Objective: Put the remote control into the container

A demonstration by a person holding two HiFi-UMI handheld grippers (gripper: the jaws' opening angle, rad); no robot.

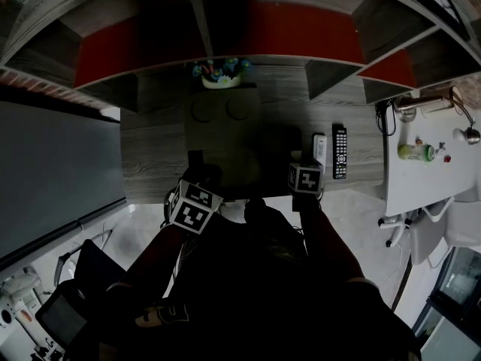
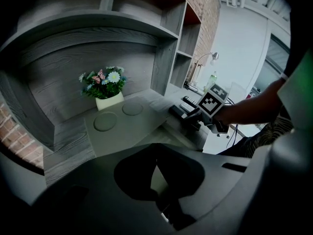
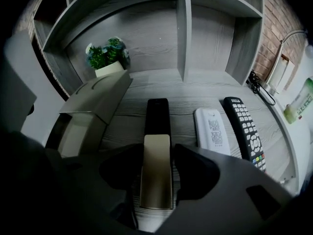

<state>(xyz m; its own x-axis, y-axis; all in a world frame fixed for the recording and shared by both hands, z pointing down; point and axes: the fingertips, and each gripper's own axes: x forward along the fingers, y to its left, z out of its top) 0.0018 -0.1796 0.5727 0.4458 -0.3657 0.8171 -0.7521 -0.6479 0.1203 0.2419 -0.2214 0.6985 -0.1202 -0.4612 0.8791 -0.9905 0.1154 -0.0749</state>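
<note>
Right gripper [image 3: 156, 177] is down over the remote control [image 3: 156, 153], fingers spread wide, one on each long side, clear gaps both ways, nothing squeezed yet; the remote lies flat on the counter [image 3: 195, 89], black at its far end, pale gold at its near end, just right of the open container [image 3: 95, 104]. It looks slim, stiff and light; that smooth shell is probably slick, so I'd pinch across the narrow width near the middle, square on the long edges, and keep it level. The left gripper [image 2: 159, 177] sits over by the container; its fingers are too dark to read, so I can't tell open from closed. As for writing, there's no brand visible on the remote itself; the white remote [image 3: 212, 130] to its right carries a printed block, and the black buttoned remote [image 3: 246, 131] has pale lettering at its far end, both too small to read.
</note>
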